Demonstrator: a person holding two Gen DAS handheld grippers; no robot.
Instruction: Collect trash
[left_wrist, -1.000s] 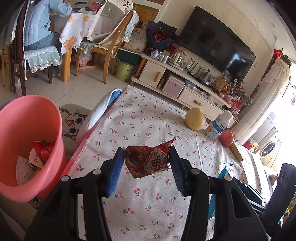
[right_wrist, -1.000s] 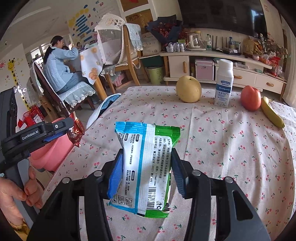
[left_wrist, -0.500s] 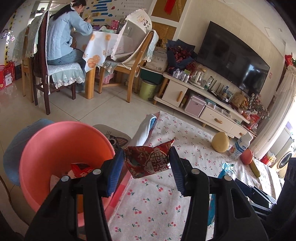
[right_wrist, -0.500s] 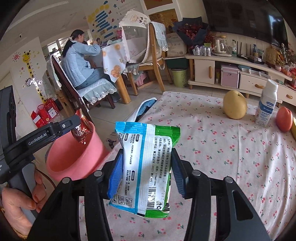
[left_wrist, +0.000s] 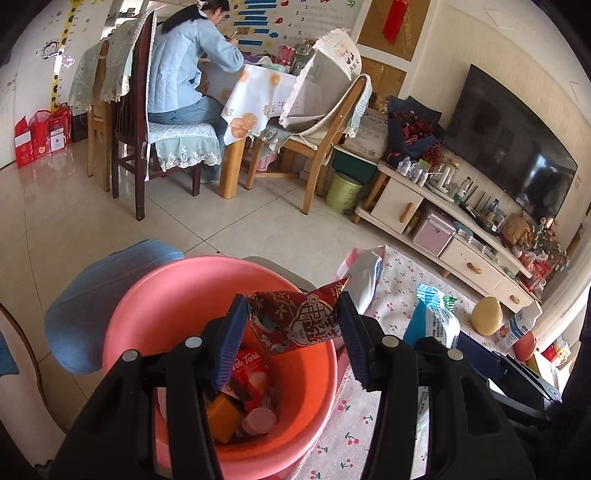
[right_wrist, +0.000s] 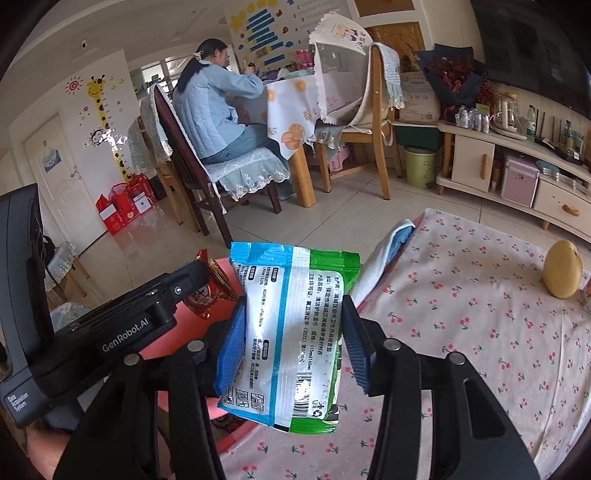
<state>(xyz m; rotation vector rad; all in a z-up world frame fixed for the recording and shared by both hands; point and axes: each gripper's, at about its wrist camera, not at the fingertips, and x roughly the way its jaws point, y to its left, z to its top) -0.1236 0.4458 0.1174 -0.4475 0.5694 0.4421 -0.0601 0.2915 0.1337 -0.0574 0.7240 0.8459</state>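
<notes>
A home living and dining room: television (left_wrist: 517, 133) above a low cabinet (left_wrist: 454, 236), dining table (left_wrist: 255, 96) with chairs (left_wrist: 321, 122), a child's height chart (right_wrist: 105, 122) on the wall.

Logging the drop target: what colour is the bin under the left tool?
Pink bin; clearest in the left wrist view.

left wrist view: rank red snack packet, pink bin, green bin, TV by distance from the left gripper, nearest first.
1. red snack packet, clamped in the left gripper.
2. pink bin, directly below the packet.
3. green bin, on the floor across the room, beside the cabinet.
4. TV, against the far wall, upper right.
</notes>
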